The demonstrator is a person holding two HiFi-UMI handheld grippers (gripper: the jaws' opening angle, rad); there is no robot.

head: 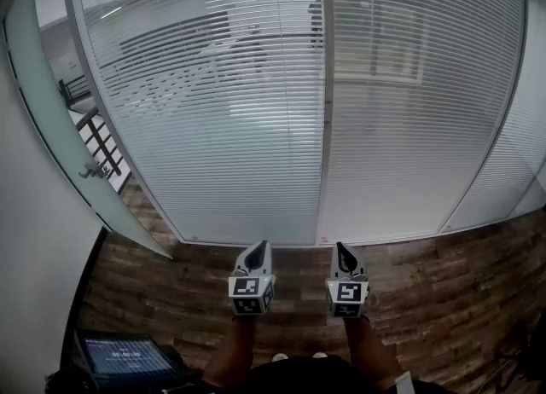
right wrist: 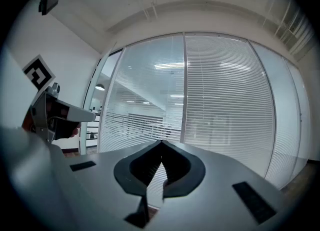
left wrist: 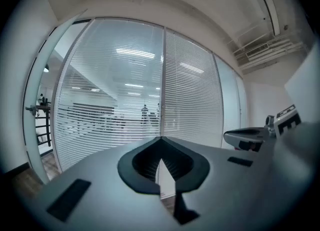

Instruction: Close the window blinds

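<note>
Both tools are idling over the wooden floor (head: 426, 298). The left gripper (head: 258, 252) and the right gripper (head: 342, 254) are pointing level, jaws clenched together on nothing. By my reading the approach is only beginning, so the next move is calling for a step forward and a search for a tilt wand or cord, which no view is showing. Well ahead of both tips, the window blinds (head: 230, 111) are hanging lowered with slats partly open — rooms beyond are showing through.

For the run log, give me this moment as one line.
left tongs: shut, empty | right tongs: shut, empty | blinds: slats open, untouched | stage: not started
</note>
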